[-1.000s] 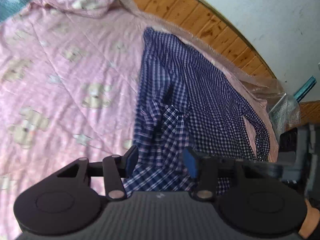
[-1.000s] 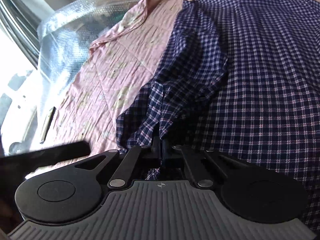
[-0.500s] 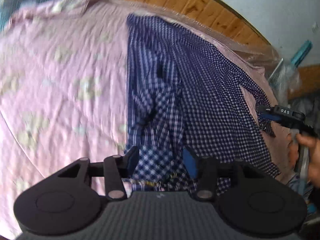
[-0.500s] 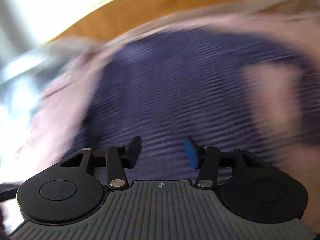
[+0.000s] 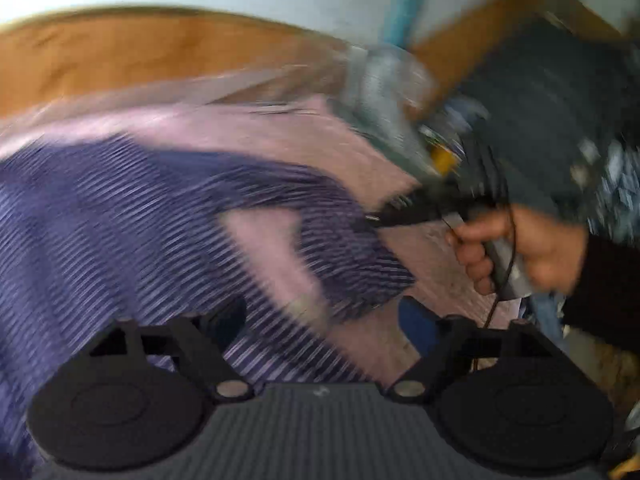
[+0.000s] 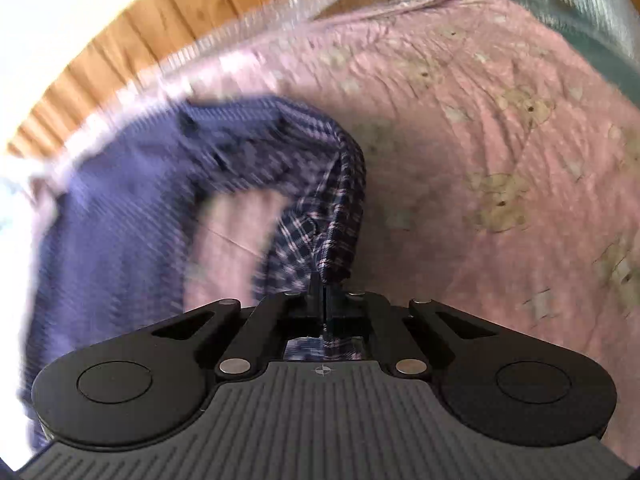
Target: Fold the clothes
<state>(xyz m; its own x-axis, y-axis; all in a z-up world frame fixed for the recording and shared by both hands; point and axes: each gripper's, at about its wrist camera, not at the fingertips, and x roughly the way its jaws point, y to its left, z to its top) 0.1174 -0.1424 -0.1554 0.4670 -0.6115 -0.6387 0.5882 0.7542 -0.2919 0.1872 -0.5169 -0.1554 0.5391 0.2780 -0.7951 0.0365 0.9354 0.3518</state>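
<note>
A dark blue checked shirt lies spread on a pink quilt, blurred by motion. My left gripper hovers over the shirt's edge with its jaws opening wide; cloth lies below them but the pads press on nothing. In the left wrist view a hand holds my right gripper, which pinches the end of a sleeve. In the right wrist view, my right gripper is shut on that sleeve, which arches up from the shirt across the quilt.
A wooden headboard runs behind the bed, with crinkled clear plastic along its edge. Dark clutter stands beyond the bed's right side. A dark sleeve covers the person's arm.
The left view has swung right along the shirt and its jaws have spread wider. The right gripper let go of the shirt's cloth, opened, moved, and shut on the sleeve end.
</note>
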